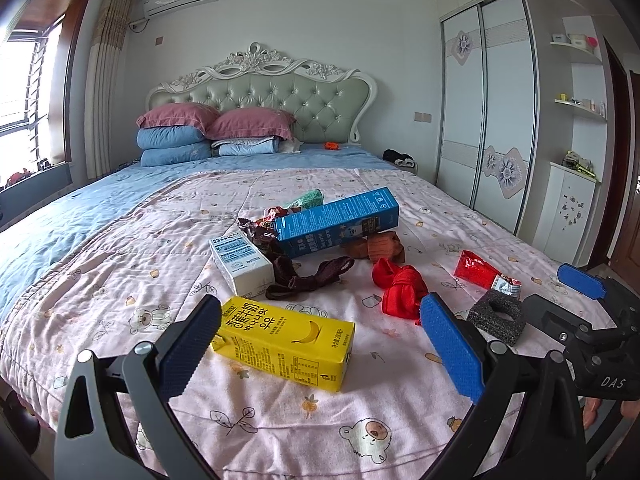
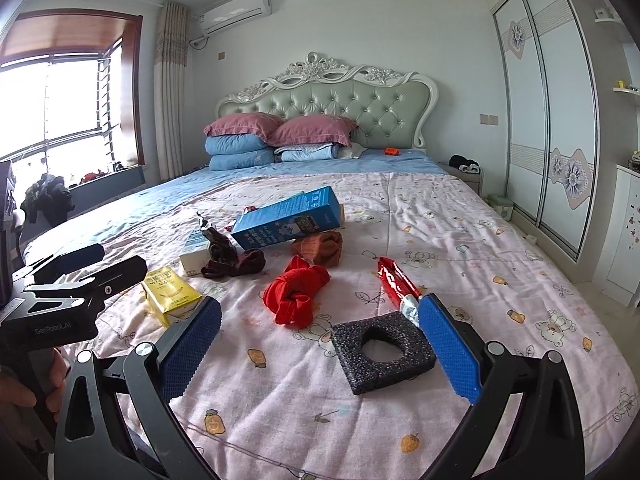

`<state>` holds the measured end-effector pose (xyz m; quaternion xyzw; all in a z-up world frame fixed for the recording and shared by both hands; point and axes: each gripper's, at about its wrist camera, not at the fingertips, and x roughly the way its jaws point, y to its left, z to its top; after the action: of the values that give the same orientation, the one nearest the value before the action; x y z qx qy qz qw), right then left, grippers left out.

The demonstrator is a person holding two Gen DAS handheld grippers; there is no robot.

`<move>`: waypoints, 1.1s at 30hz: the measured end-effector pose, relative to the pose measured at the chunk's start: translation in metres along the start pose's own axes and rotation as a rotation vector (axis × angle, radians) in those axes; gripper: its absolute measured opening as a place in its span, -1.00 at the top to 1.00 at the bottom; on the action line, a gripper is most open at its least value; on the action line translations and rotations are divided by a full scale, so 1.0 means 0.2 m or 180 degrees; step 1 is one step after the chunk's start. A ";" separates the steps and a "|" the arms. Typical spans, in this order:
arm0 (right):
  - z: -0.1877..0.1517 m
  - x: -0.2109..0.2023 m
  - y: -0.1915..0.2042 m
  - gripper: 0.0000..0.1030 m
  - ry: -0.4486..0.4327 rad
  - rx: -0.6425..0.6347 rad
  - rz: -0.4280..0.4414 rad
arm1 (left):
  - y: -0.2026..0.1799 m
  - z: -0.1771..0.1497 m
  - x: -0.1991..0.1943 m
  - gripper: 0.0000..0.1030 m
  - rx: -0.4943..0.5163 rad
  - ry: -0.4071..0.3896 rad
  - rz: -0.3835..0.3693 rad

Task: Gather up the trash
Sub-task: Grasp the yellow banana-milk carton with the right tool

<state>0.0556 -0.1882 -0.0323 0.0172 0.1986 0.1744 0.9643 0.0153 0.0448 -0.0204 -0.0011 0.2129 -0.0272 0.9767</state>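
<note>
Left gripper spread wide, holding nothing; yellow banana-milk carton lies flat between its fingers, long axis running left to right across the bedspread; right gripper equally wide, empty, black foam block just inside its right finger; farther back, blue carton tilted, propped on brown socks.

Glossy yellow paper carton, shiny red foil wrapper, rough black foam block and knotted red cloth lie on a matt quilted cotton bedspread.
</note>
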 end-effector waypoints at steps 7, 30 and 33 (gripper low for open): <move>0.00 0.09 0.13 -0.84 0.0185 -0.0052 0.0344 | 0.20 -0.05 0.00 -0.93 -0.0102 0.0072 0.0069; 0.02 0.67 0.63 -0.84 0.1200 -0.1157 0.1163 | 0.51 -0.10 0.10 -0.93 -0.0227 0.0287 0.0100; 0.01 0.71 0.64 -0.62 0.1289 -0.1187 0.1187 | 0.51 -0.10 0.12 -0.93 -0.0215 0.0306 0.0087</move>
<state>0.1368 -0.0182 -0.0709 -0.1587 0.3442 0.3811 0.8433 0.0350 0.1450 -0.0495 -0.0299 0.2603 -0.0066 0.9650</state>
